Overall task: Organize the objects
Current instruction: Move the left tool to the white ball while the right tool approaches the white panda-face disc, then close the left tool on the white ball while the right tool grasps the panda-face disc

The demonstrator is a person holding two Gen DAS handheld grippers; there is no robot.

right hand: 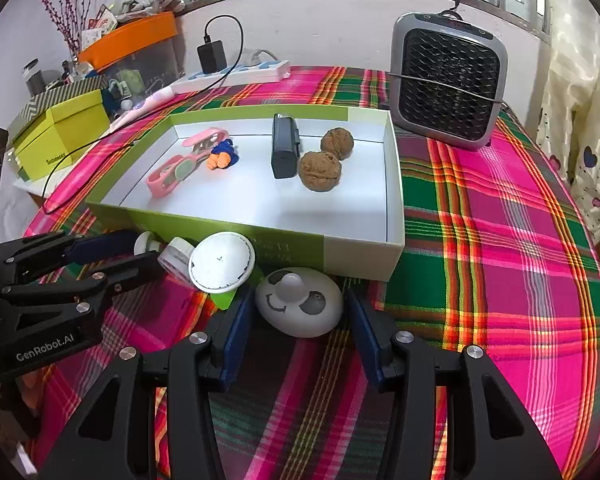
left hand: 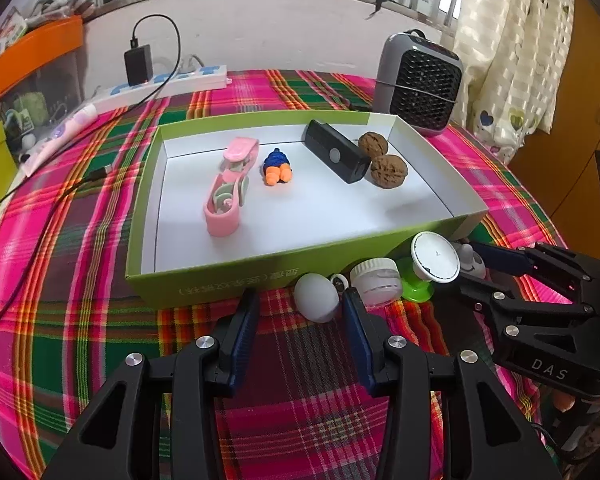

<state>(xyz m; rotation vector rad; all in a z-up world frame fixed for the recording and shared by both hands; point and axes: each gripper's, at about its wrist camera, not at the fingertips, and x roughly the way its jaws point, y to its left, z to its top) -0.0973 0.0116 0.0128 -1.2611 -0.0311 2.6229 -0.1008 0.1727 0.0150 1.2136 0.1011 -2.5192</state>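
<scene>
The left tongs (left hand: 300, 300) are held open, with a plain white egg-shaped object (left hand: 316, 297) lying between the fingertips, nearer the right blade. The right tongs (right hand: 298, 304) are also spread apart around a white egg-shaped toy with a drawn face (right hand: 299, 307); neither blade is seen pressing on it. Both pieces rest on the tabletop (right hand: 500, 280) just in front of the near wall of the green box (left hand: 228, 276), where a pink clip (left hand: 226, 192), a blue and orange figure (left hand: 277, 167), a black device (left hand: 336, 156) and two walnuts (left hand: 388, 171) are already kept.

Several risks are judged from this layout. Smooth rounded shells may be squeezed out sideways if the blades are closed off-centre, and a roll across the plaid cloth would follow. A small jar with a white lid (left hand: 376, 282) and a green stand with a white disc (left hand: 435, 258) are crowded just beside both tongs, so they could be knocked over during closing or lifting. The two tools work close together and could be bumped against each other. The near wall could also be clipped if a lift is kept too low.
</scene>
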